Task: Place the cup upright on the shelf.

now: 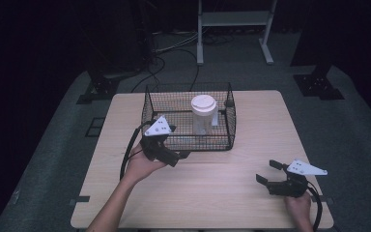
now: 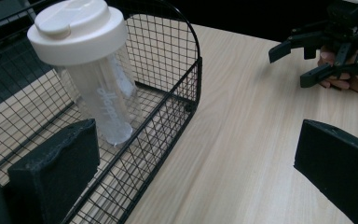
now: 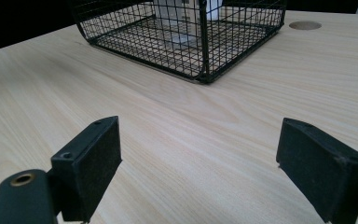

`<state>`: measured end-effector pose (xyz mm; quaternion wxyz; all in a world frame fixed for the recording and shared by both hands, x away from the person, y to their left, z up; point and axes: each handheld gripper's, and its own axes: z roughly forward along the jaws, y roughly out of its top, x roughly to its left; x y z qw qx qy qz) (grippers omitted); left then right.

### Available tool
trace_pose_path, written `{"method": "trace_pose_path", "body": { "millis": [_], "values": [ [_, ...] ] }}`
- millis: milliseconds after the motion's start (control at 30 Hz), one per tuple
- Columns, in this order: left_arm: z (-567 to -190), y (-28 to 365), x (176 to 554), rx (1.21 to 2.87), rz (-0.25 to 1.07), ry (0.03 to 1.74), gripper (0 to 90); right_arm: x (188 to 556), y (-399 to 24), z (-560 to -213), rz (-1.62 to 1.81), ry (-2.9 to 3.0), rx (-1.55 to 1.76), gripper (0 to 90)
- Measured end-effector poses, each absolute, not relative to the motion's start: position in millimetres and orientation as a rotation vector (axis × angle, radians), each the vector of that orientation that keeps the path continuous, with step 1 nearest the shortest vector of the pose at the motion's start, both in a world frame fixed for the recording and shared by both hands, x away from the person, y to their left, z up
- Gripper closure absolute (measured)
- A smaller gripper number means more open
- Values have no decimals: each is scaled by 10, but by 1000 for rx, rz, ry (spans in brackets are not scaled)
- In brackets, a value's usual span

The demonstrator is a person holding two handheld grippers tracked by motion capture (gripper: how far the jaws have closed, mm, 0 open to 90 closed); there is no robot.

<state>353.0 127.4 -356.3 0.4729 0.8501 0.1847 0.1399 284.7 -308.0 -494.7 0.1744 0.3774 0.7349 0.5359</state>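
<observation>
The bottle (image 2: 86, 70) stands upright inside the basket (image 2: 186, 88). It could be tipped if the basket wall is struck, since the left gripper (image 1: 173, 143) is held at the near-left corner, jaws wide. The right gripper (image 1: 269, 174) is held low over the table (image 1: 222, 188), well apart, jaws wide and empty.

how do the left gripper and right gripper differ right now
The left gripper sits at the wire basket, by the shaker bottle; the right gripper is over bare table, apart from the basket. The left points right, the right points left. Both are open and hold nothing.
</observation>
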Motion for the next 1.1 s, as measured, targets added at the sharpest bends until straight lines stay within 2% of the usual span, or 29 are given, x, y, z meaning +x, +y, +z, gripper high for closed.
{"method": "trace_pose_path", "body": {
  "millis": [1100],
  "values": [
    [-3967, 1469, 3219, 2122, 270, 443, 0, 2845, -3072, -4946, 1510, 2081, 1068, 128]
  ]
}}
